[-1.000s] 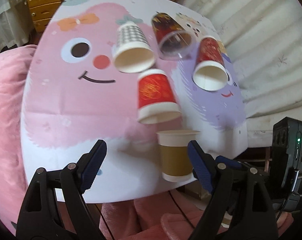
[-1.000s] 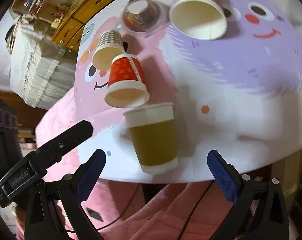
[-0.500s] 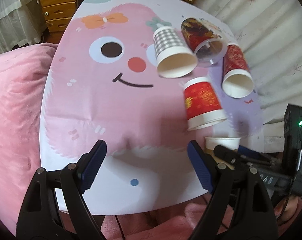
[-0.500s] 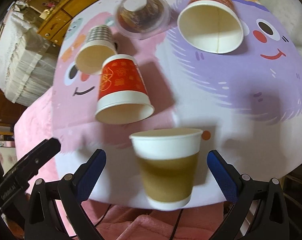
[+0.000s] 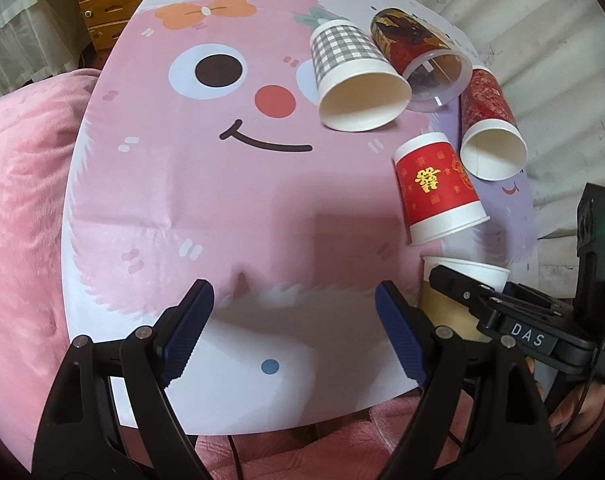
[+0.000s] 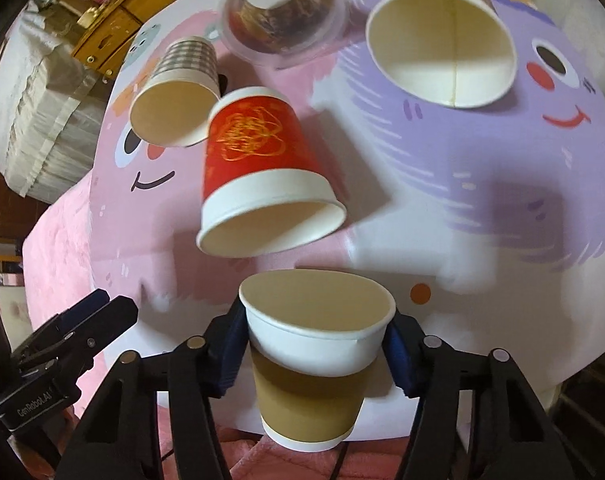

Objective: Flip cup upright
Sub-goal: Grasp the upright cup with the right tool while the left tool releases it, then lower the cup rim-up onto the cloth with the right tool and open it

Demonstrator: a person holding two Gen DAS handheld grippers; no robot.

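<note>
A brown-sleeved white paper cup [image 6: 316,356] stands upright at the table's near edge. My right gripper [image 6: 316,350] is shut on the cup's white upper band, one blue pad on each side. In the left wrist view the same cup [image 5: 454,300] shows at the right, partly hidden by the right gripper's body. My left gripper [image 5: 290,334] is open and empty above the table's front edge, left of the cup.
A red cup [image 6: 258,168] lies on its side just beyond the brown cup. A checked cup [image 6: 178,92], a clear-lidded dark cup [image 6: 282,20] and a red patterned cup [image 6: 442,44] lie further back. The cartoon tablecloth [image 5: 222,208] covers the table; pink bedding [image 5: 18,160] is at the left.
My right gripper has moved in and closed on the brown cup. The left gripper has drifted left, away from the cup, and stays open.
</note>
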